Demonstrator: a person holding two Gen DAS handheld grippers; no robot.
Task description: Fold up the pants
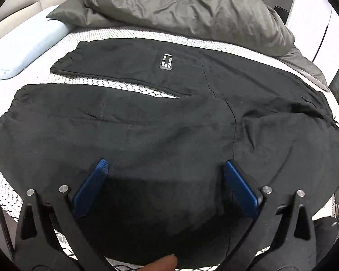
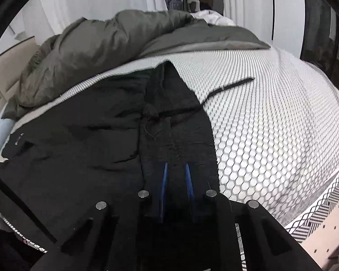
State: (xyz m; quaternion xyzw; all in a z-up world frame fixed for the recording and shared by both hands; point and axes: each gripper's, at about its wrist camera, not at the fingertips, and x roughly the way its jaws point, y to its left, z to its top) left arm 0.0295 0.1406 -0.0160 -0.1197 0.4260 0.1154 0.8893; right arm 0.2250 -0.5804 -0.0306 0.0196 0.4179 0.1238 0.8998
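Observation:
Black pants (image 1: 147, 122) lie spread flat on the bed, both legs pointing left, a small white label (image 1: 166, 62) on the far leg. My left gripper (image 1: 167, 167) is open, its blue pads (image 1: 95, 185) wide apart just above the near leg's edge. In the right wrist view the pants (image 2: 79, 140) fill the left and middle, waistband (image 2: 176, 135) toward me, a drawstring (image 2: 230, 87) trailing right. My right gripper (image 2: 175, 169) is shut on the waistband fabric, which is pinched between the narrow blue pads (image 2: 188, 180).
A crumpled grey duvet (image 1: 192, 9) is heaped at the far side of the mattress (image 2: 271, 124), which has a honeycomb mesh cover. A pale blue pillow (image 1: 22, 47) lies at the left. A fingertip (image 1: 162, 264) shows at the bottom edge.

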